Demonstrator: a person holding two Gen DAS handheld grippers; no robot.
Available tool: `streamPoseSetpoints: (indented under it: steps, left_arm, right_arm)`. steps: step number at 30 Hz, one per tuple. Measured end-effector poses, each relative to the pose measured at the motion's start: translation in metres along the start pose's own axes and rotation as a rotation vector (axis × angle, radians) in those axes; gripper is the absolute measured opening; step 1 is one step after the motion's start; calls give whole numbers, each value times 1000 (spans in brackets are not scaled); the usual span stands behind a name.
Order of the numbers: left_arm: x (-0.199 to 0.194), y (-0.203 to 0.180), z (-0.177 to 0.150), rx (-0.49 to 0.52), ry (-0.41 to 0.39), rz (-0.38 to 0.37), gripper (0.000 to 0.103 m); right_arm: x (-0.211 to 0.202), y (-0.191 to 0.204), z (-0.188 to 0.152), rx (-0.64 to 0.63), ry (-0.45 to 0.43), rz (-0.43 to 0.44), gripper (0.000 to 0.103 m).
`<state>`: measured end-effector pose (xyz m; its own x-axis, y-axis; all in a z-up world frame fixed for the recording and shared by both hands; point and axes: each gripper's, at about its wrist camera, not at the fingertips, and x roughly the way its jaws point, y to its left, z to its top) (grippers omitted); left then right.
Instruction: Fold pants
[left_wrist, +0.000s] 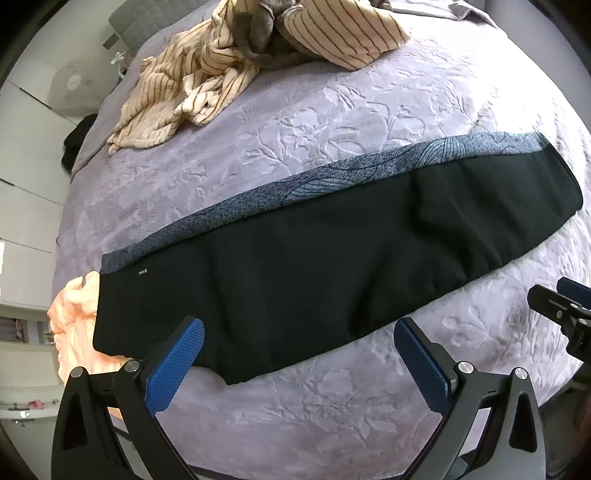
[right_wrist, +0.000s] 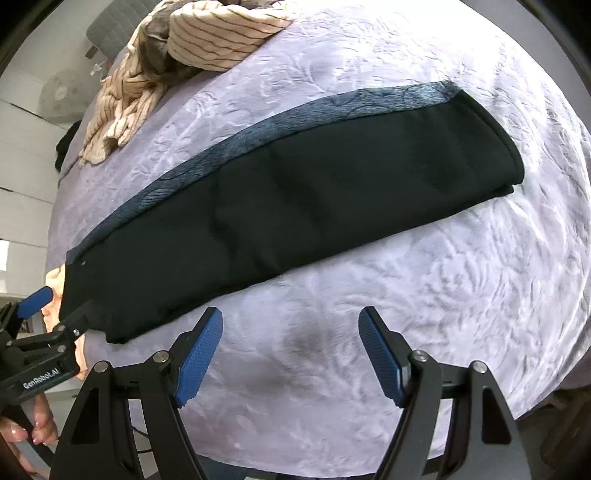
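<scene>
Black pants (left_wrist: 314, 258) lie folded lengthwise across the bed, with a blue-grey patterned stripe (left_wrist: 332, 173) along their far edge. My left gripper (left_wrist: 299, 354) hangs open over the pants' near edge, close to their left end, with nothing between its pads. In the right wrist view the pants (right_wrist: 295, 192) stretch from lower left to upper right. My right gripper (right_wrist: 291, 343) stands open above bare bedspread, just short of the pants' near edge. The left gripper (right_wrist: 55, 314) shows at the pants' left end, and the right gripper (left_wrist: 561, 310) shows at the frame's right edge.
A lavender embossed bedspread (left_wrist: 332, 103) covers the bed. A crumpled cream striped garment pile (left_wrist: 207, 74) lies at the far side. A peach cloth (left_wrist: 74, 325) sits under the pants' left end. A hand (right_wrist: 22, 432) grips the left tool. White cupboards stand to the left.
</scene>
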<state>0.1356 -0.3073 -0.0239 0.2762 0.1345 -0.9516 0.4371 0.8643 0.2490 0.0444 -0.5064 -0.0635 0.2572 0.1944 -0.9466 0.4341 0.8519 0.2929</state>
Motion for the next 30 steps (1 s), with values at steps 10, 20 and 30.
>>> streamPoseSetpoints:
  steps: [10, 20, 30]
  left_arm:
    - [-3, -21, 13, -14, 11, 28, 103]
    - [43, -29, 31, -59, 66, -123, 103]
    - [66, -71, 54, -24, 26, -148, 103]
  right_arm:
    - [2, -22, 13, -13, 12, 40, 79]
    - [12, -114, 30, 264, -41, 159, 79]
    - [36, -209, 48, 581, -191, 449, 79]
